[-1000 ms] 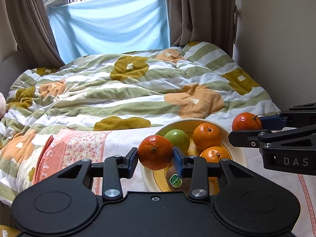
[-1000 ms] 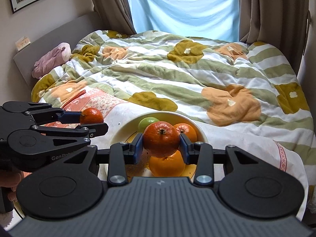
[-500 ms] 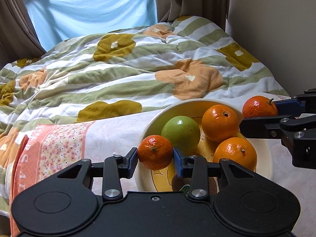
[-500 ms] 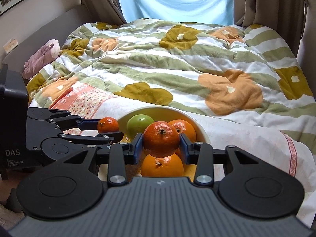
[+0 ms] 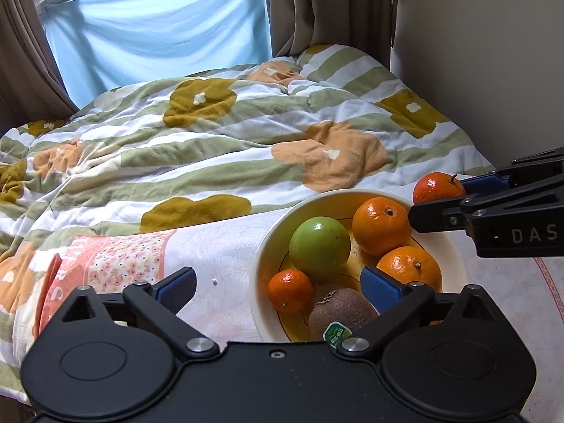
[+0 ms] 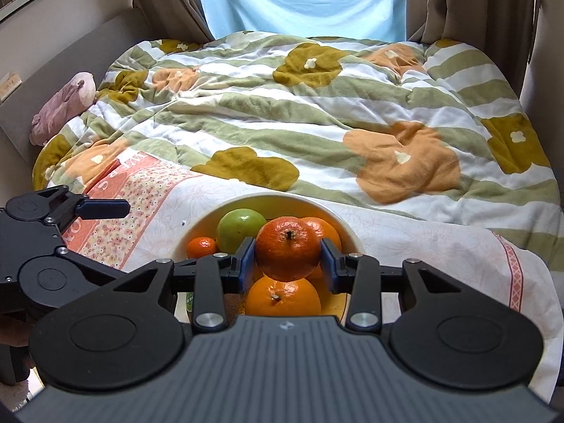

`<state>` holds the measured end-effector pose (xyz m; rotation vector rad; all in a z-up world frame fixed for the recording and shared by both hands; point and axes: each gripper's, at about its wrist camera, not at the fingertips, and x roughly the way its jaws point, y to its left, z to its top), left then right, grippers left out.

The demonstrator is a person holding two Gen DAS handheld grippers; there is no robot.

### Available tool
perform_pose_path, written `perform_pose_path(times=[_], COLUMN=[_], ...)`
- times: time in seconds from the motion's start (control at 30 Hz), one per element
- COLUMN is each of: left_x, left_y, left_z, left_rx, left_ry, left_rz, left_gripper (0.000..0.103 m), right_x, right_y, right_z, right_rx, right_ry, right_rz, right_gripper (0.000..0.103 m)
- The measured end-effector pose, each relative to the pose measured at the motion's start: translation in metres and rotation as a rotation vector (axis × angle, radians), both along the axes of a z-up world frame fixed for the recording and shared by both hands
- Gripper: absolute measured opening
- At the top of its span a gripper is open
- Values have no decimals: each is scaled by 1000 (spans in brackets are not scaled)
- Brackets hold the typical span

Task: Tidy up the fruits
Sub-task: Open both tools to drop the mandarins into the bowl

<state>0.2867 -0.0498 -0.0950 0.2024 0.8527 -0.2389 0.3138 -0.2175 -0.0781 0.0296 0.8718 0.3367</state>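
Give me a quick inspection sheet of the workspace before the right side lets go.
Surface: bed with flowered quilt, pale cloth at the near end.
Job's things: bowl holds green apple, two oranges, small tangerine, kiwi.
Clutter: pink plush toy by the headboard.
Grippers: left gripper opening, nothing between its fingers; right gripper shut on a tangerine over the bowl.
Cables: nothing seen.
Surroundings: curtains, blue sheet across the window.

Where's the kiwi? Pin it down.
In the left wrist view the kiwi lies at the bowl's near edge, right of the small tangerine, below the green apple.
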Motion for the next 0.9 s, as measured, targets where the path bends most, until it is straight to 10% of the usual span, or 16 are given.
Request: perform_pose_path(times=[0.63,0.77,0.9], left_x=[-27,-29,-32], left_y=[31,34,38], left_z=[10,9,8], left_rx=[11,8,6], left_ry=[-11,-9,-13], left_rz=[65,77,89], left_gripper=[101,101,101], right_x=[14,12,6], right_y=[41,42,36], right_z=[-24,-25,-21], right_rx=[-8,2,34], right_ry=[51,43,21], right_rz=[68,47,16], right_gripper=[55,97,103])
